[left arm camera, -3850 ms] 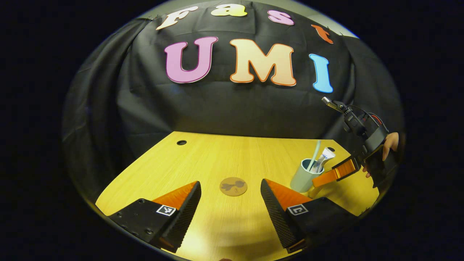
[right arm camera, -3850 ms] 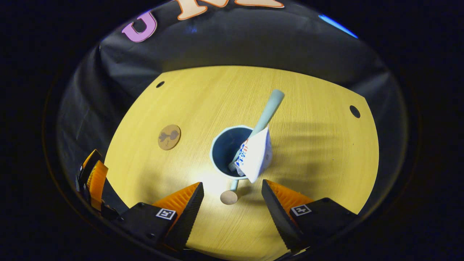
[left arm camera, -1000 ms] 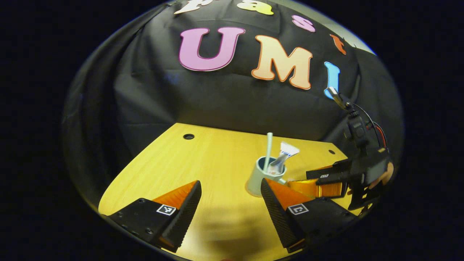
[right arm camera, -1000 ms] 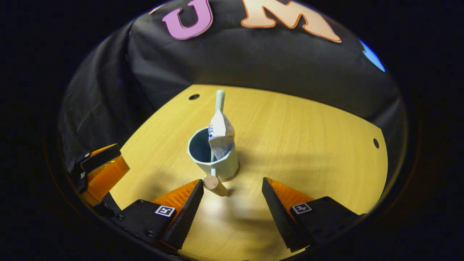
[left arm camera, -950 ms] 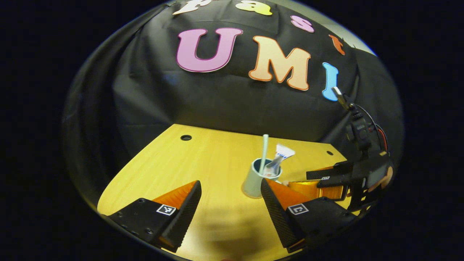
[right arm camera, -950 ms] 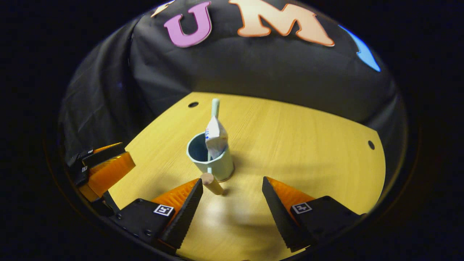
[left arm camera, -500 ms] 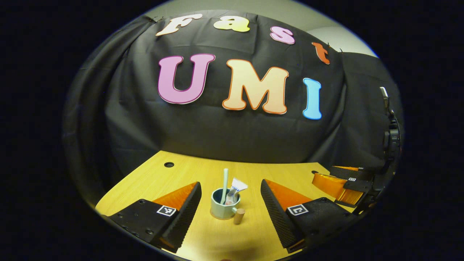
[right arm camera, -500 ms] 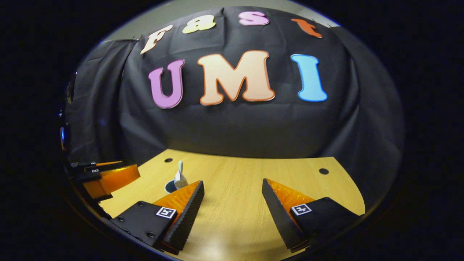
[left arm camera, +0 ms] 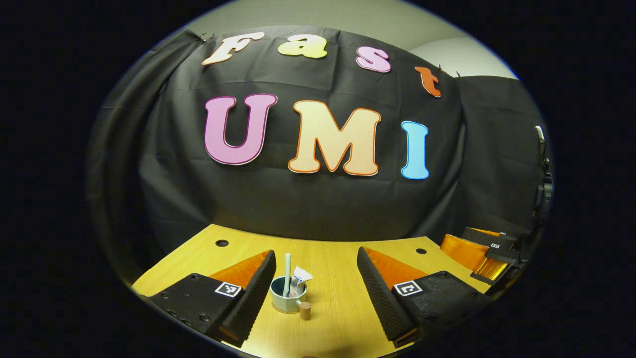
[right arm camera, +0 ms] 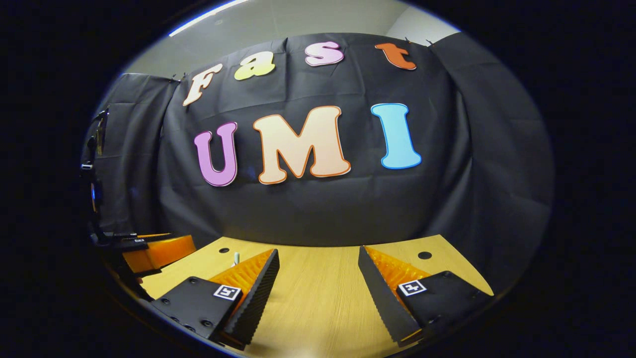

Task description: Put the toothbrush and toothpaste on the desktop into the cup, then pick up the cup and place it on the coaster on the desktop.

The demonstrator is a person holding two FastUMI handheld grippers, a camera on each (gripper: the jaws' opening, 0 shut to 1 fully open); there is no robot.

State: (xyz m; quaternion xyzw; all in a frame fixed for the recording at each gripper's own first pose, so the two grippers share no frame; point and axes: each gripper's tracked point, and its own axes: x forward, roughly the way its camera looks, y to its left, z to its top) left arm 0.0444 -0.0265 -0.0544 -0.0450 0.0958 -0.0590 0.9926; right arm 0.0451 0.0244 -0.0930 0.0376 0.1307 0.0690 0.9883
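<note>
Pale green cup (left arm camera: 285,301) with a stubby wooden peg handle (left arm camera: 305,311) stands upright on the yellow wood-grain bench (left arm camera: 333,318), near its front, seen between the left gripper's fingers but well beyond them. Slim mint toothbrush (left arm camera: 287,272) and crimped white toothpaste tube (left arm camera: 299,279) both stand in the cup, tops leaning out over the rim. Coaster is not discernible under the cup (base too small to tell), so placement is my guess: done.

Left gripper (left arm camera: 315,291): fingers apart, empty, held clear above the bench. Right gripper (right arm camera: 318,288): fingers apart, empty.

Handling, judged: cup looks rigid, smooth-walled, probably light and top-heavy with the tall brush inside. Safest hold is across the peg handle or low on the wall; the tube is soft and would squash.
</note>
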